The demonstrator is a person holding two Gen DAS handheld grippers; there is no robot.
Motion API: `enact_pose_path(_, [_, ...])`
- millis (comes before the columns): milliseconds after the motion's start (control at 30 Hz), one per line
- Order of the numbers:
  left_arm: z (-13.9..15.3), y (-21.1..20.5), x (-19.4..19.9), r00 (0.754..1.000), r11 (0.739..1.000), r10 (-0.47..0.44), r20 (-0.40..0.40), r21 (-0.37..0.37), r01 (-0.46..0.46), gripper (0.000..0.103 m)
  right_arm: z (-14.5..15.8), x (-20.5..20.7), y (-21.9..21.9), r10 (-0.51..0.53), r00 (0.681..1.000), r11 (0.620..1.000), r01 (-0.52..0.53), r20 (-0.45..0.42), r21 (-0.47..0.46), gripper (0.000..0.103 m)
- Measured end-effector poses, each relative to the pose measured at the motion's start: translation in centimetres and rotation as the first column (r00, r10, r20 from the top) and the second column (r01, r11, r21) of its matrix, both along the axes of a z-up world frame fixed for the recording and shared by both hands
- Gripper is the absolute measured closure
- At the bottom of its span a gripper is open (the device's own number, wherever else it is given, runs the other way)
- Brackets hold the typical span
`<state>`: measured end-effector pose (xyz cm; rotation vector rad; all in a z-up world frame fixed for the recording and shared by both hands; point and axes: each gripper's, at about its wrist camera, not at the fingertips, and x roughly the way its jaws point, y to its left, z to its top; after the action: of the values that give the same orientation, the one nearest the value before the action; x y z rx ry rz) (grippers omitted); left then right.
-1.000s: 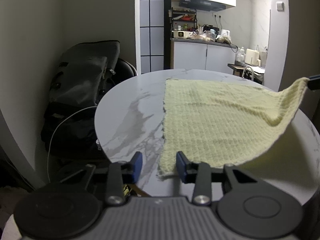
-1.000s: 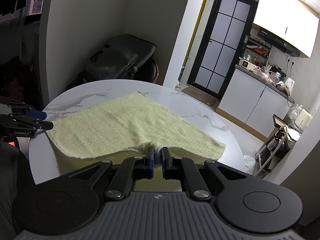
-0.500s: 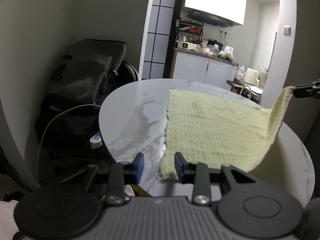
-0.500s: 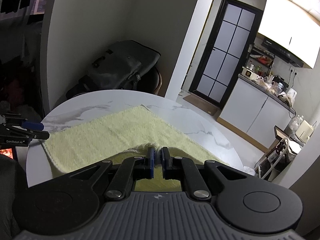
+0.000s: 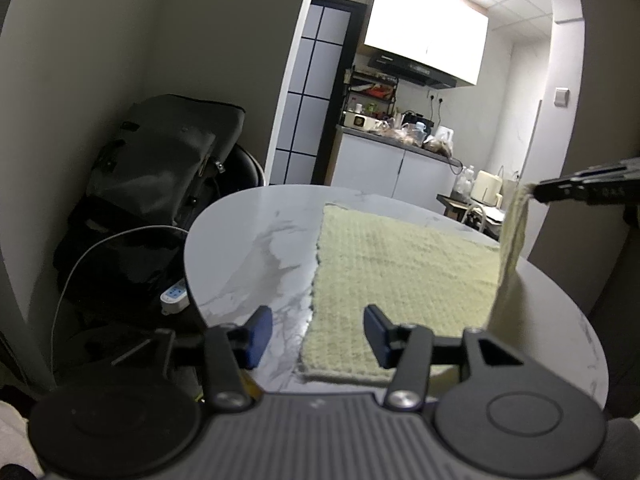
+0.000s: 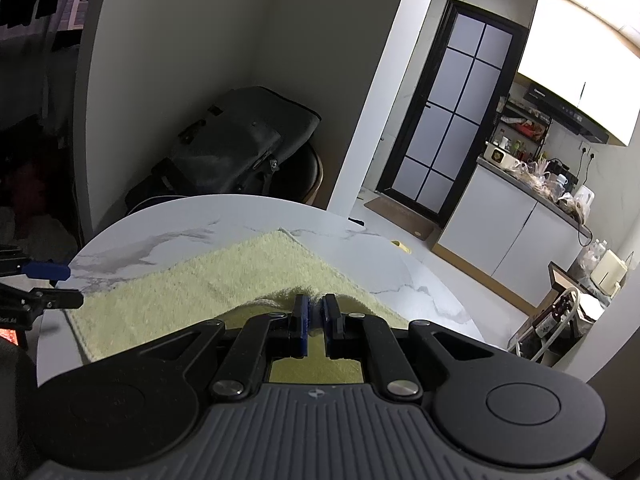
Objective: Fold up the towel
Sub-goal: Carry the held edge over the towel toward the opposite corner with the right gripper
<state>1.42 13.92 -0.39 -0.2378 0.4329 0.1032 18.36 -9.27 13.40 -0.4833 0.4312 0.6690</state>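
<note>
1. The left gripper (image 5: pixel 318 334) hovered over the near edge of the round marble table (image 5: pixel 256 252). Its jaws had just been widening and stood well apart; the towel's near left corner lay on the table beneath the gap, untouched by the blue pads (image 5: pixel 258 334).
2. The right gripper (image 6: pixel 315 320) had its jaws pinched nearly together on a corner of the pale yellow towel (image 6: pixel 224 280), a small bunch of cloth showing between the pads.
3. In the left wrist view that corner hung lifted off the table at the right side, clamped in the right gripper's black fingertips (image 5: pixel 560 192), and the cloth dropped steeply from there to the table.
4. The rest of the towel lay flat on the table, reaching from the near edge towards the far edge, bare marble to its left.
5. Beyond the table's far left edge a dark bag (image 5: pixel 160 168) leaned on a chair against the wall.
6. Farther back stood a kitchen counter (image 5: pixel 400 148) with white cabinets, cluttered on top.
</note>
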Motion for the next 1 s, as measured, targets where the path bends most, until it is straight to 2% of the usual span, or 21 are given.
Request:
enact_pose_path(200, [-0.2,-0.4,0.0,1.0,1.0,-0.019,0.003,0.025,0.019,0.039,0.0,1.1,1.0,0.004,1.0,1.0,-0.004,0.002,-0.001,0.095])
enact_pose_path(533, [-0.5,-0.4,-0.1,1.0,1.0,-0.025,0.014,0.014,0.025,0.038,-0.3,3.2,3.3,0.014,1.0,1.0,-0.014,0.004,0.008,0.095])
enact_pose_path(667, [-0.4,-1.1,-0.2,1.0,0.998,-0.015,0.019,0.064,0.014,0.035,-0.2,3.7,4.4,0.019,1.0,1.0,-0.019,0.015,0.012,0.095])
enact_pose_path(767, [-0.4,-1.3,-0.1,0.999,0.997,-0.028,0.019,0.075,0.026,0.035,-0.2,4.1,4.9,0.016,1.0,1.0,-0.016,0.016,0.019,0.095])
enact_pose_path(1000, [-0.8,-0.4,0.3,1.0,1.0,-0.008,-0.001,0.028,0.008,0.035,0.1,4.6,6.0,0.015,1.0,0.999,-0.016,0.027,0.028,0.095])
